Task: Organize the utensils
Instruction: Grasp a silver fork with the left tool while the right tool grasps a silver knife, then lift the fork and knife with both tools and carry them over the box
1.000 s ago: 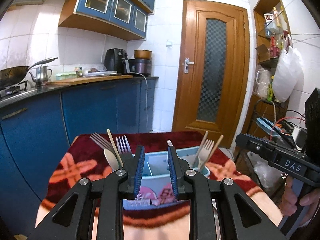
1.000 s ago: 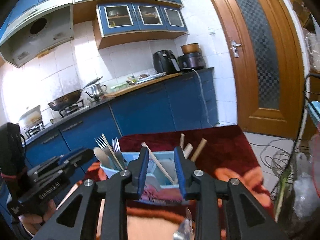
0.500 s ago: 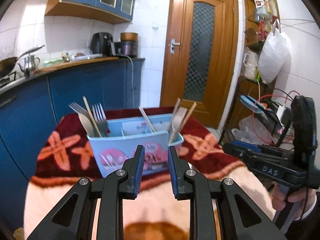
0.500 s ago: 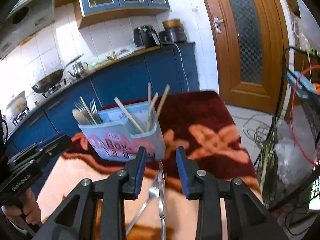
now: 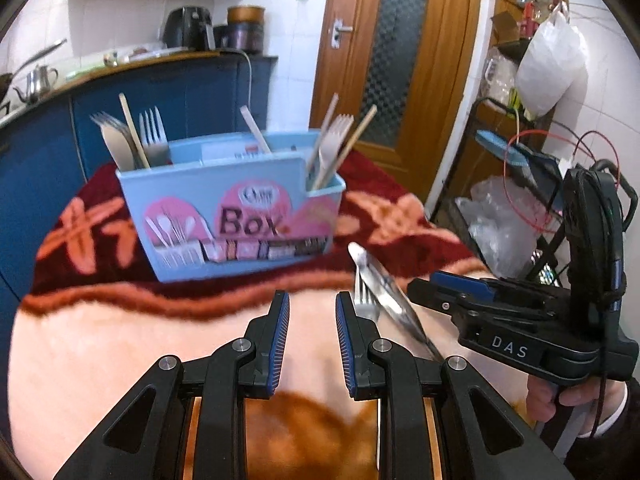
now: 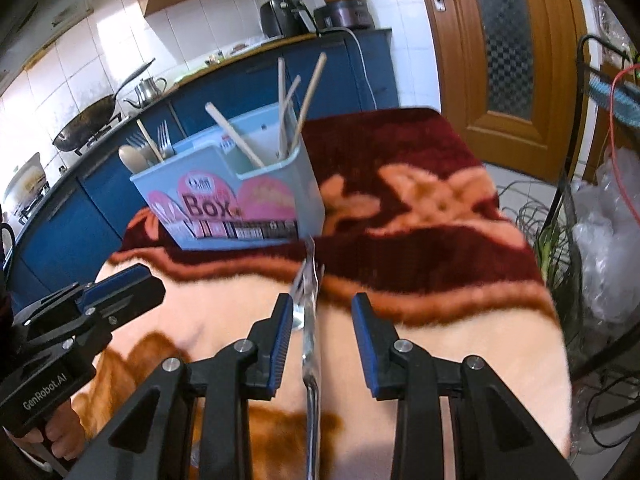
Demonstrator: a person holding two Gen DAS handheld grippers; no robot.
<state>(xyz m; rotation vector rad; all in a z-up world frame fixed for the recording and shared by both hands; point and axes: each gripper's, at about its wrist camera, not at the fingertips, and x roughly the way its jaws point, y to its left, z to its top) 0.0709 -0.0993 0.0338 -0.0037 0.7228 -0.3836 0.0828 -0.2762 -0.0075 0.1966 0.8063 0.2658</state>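
1. Two handheld grippers are in my view over a table covered by a plush blanket (image 5: 100, 340) in maroon, peach and orange.
2. Left gripper (image 5: 308, 340) — blue-padded jaws parted, with only blanket showing in the gap; nothing is between them.
3. Right gripper (image 6: 320, 340) — jaws spread apart, a long shiny metal knife (image 6: 310, 356) lying lengthwise in the gap. I see daylight on both sides of the blade, so the pads are not pressing on it.
4. A metal fork (image 5: 365, 300) lies on the blanket just beside the knife, its tines pointing toward the box; in the left wrist view it shows right behind the left gripper's right-hand finger.
5. The light-blue plastic utensil box (image 5: 236, 208), with pink panels and the word "Box", stands upright on the maroon band of the blanket, beyond both loose utensils.
6. Its left compartment holds metal forks (image 5: 152, 132) and wooden pieces; the right compartment holds a pale wooden fork (image 5: 334, 140) and thin wooden sticks, all upright or leaning.
7. A person's hand (image 6: 60, 436) grips the handle of the left gripper at the lower left of the right wrist view.
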